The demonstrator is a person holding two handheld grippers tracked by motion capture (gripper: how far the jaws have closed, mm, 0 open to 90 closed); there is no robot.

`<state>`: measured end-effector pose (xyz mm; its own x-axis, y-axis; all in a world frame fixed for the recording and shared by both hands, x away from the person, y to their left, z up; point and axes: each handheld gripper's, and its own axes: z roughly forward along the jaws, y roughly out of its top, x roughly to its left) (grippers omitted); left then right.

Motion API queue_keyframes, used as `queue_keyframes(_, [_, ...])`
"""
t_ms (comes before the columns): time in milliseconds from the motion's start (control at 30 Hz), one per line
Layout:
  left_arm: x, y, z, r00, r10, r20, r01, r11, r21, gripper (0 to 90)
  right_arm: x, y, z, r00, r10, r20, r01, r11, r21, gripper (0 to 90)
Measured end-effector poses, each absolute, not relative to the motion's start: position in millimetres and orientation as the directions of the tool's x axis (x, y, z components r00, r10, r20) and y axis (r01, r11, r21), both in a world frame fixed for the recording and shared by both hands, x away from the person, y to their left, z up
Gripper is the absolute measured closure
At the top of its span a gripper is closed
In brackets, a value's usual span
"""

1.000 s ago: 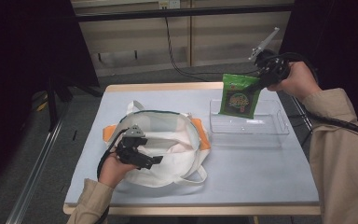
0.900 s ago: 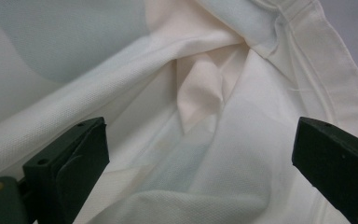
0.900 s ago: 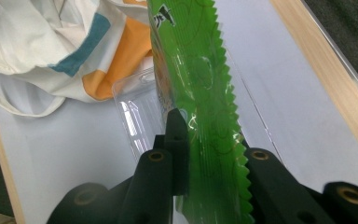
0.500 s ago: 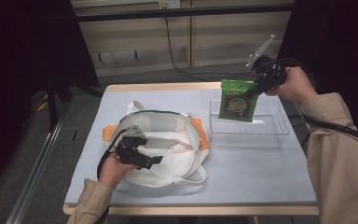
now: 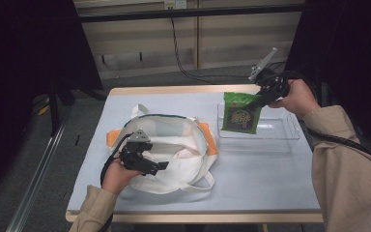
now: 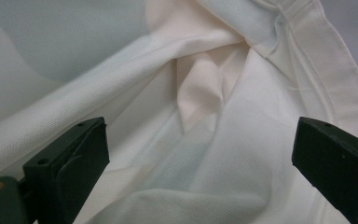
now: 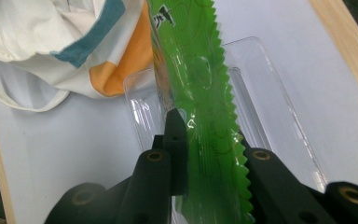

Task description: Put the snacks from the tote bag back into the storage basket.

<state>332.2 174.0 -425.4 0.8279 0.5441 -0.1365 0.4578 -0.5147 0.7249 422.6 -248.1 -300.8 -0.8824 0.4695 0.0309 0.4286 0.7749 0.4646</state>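
A: Packet look?
B: Flat green plastic snack pouch (image 5: pixel 241 113), serrated sealed edges, round yellow-brown print on the front. It is seen edge-on in the right gripper view (image 7: pixel 200 107).

A: Right jaws?
B: The right gripper (image 7: pixel 209 154) is clamped narrow on the pouch's top edge; the film is pinched between both black jaws. The pouch is held hanging below the jaws, over the clear rectangular plastic tray (image 5: pixel 285 131). Contact with the tray floor cannot be told.

A: Axis?
B: The long axis runs straight out from the jaws, roughly vertical, bottom seam toward the tray.

A: Left?
B: The left gripper (image 6: pixel 200 154) is spread wide, with folds of the white cloth tote bag (image 5: pixel 174 145) between and beyond the jaws. Nothing is gripped.
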Motion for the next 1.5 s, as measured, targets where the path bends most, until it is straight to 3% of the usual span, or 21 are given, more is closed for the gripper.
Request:
queue_keyframes(633, [333, 170, -425, 0.833, 0.537, -0.132, 0.452, -0.526, 0.721, 3.9, 416, -238, -335, -0.89, 0.456, 0.033, 0.419, 0.784, 0.458, 76.6])
queue_keyframes(1500, [333, 165, -422, 0.842, 0.524, -0.132, 0.445, -0.533, 0.72, 4.0, 396, -237, -353, -0.903, 0.429, 0.038, 0.396, 0.792, 0.465, 71.4])
